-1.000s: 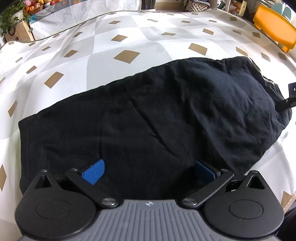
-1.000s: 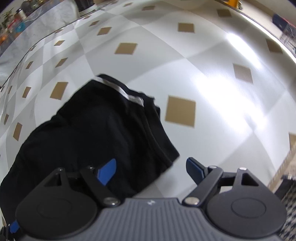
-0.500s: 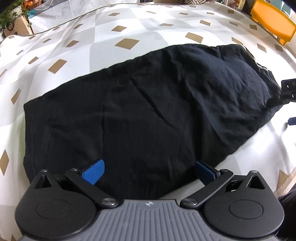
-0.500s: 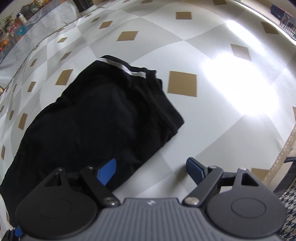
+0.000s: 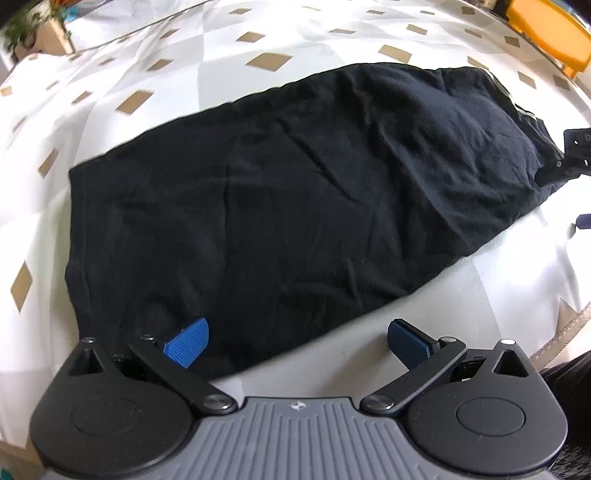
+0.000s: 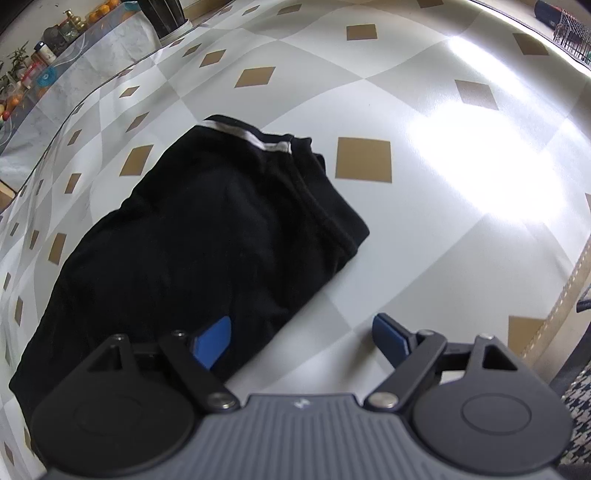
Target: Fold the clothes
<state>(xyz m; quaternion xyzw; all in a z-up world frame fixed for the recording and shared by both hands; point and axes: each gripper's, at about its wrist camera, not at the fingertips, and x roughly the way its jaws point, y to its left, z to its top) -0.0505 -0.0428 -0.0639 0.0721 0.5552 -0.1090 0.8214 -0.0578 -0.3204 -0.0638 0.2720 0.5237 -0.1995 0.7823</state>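
Two claws, left claw (image 5: pixel 297 343) and right claw (image 6: pixel 303 339), spread wide, empty, above black garment (image 5: pixel 295 199) on checkered tablecloth (image 6: pixel 443 184).

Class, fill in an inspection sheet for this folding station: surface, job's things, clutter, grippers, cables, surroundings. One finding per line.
Surface: tablecloth with a grey and white diamond pattern and tan squares; strong glare at the right in the right wrist view.
Job's things: one black garment lying folded lengthwise, with a white stripe at its end.
Clutter: nothing seen on the cloth.
Grippers: left gripper open, empty, over the garment's near edge; right gripper open, empty, at the striped end's near edge.
Cables: nothing seen.
Surroundings: orange chair; shelf with bottles and fruit; potted plant.
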